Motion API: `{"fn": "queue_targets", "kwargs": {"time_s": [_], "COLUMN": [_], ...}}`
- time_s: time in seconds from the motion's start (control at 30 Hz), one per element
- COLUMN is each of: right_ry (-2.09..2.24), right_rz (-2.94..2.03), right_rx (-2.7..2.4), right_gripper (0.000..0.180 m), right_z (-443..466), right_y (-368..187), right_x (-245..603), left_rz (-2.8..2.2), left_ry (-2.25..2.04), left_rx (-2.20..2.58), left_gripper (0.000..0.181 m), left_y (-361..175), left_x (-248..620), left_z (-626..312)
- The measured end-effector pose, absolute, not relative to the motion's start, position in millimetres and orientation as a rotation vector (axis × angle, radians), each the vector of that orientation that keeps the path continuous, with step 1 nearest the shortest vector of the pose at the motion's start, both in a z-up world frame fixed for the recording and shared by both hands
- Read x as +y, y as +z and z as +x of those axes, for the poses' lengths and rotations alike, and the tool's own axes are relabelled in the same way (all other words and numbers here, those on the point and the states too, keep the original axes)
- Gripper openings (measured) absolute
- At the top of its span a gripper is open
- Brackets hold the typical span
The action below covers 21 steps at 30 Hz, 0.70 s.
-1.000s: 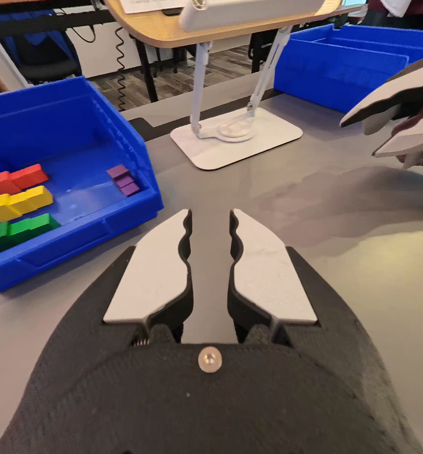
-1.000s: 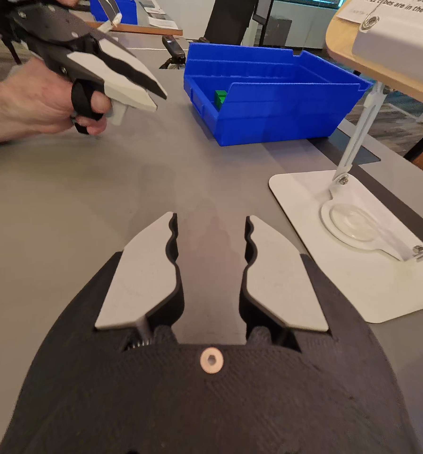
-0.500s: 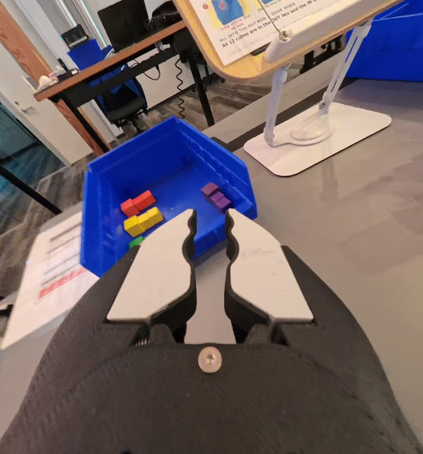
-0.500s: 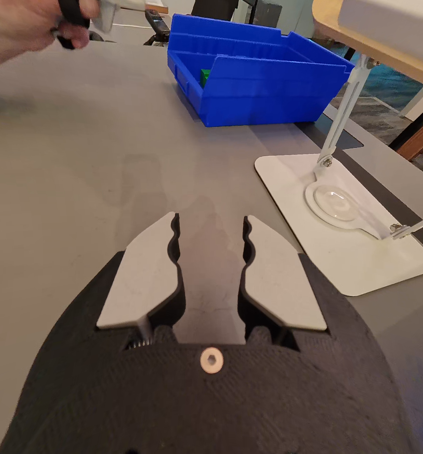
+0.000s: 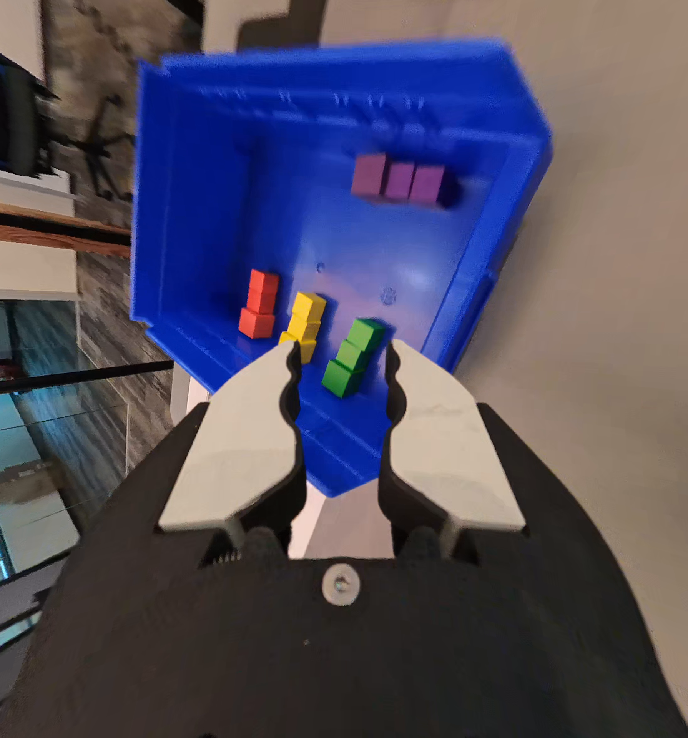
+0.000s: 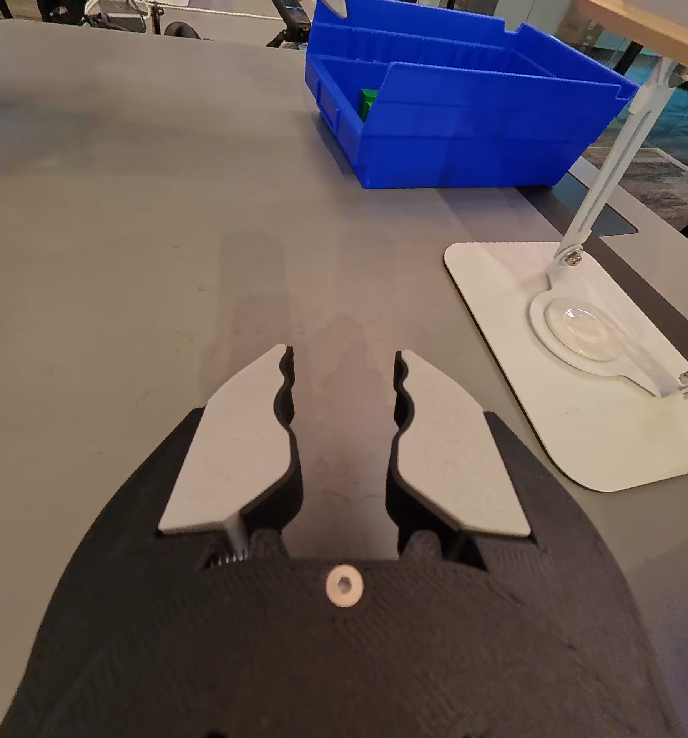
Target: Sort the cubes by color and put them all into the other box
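In the left wrist view a blue box (image 5: 182, 191) holds cubes in rows by colour: three purple cubes (image 5: 400, 180) at the far side, red cubes (image 5: 259, 304), yellow cubes (image 5: 305, 319) and green cubes (image 5: 353, 357) near me. My left gripper (image 5: 340, 348) is open and empty, looking down over the box, with the green cubes between its fingertips in the picture. My right gripper (image 6: 343, 353) is open and empty, low over the grey table (image 6: 134, 239). The same blue box (image 6: 454, 131) stands far ahead of it, with a bit of green cube (image 6: 366, 102) showing inside.
A white stand base (image 6: 574, 399) with a slanted white arm lies on the table to the right of my right gripper. A wooden board edge (image 6: 654, 32) hangs above it. The floor and an office chair (image 5: 11, 120) show beyond the table edge.
My left gripper has swung up over the blue box and now looks down into it, with its jaws wider. My right gripper has moved slightly closer to the box. The hand left its view.
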State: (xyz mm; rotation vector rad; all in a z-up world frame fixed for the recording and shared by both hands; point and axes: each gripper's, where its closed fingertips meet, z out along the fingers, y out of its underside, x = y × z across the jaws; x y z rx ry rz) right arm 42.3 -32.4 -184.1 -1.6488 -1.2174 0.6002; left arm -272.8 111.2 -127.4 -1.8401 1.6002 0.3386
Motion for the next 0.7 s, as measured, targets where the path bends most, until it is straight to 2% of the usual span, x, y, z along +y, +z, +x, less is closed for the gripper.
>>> {"fn": "queue_targets", "kwargs": {"time_s": [0.37,0.7], "right_ry": [0.624,0.641], "right_rz": [-1.649,-1.650], "right_rx": [-1.243,-1.250], "right_gripper": [0.047,0.047], "right_z": [42,43], "right_y": [-186,-186], "right_x": [-36,-37], "left_rz": [-2.054,-2.129], "left_ry": [0.431,0.625], "left_rx": [2.066,2.325], "left_gripper": [0.034,0.037], "left_y": [-178,-205], "left_x": [151,169], "left_z": [-316,-327]}}
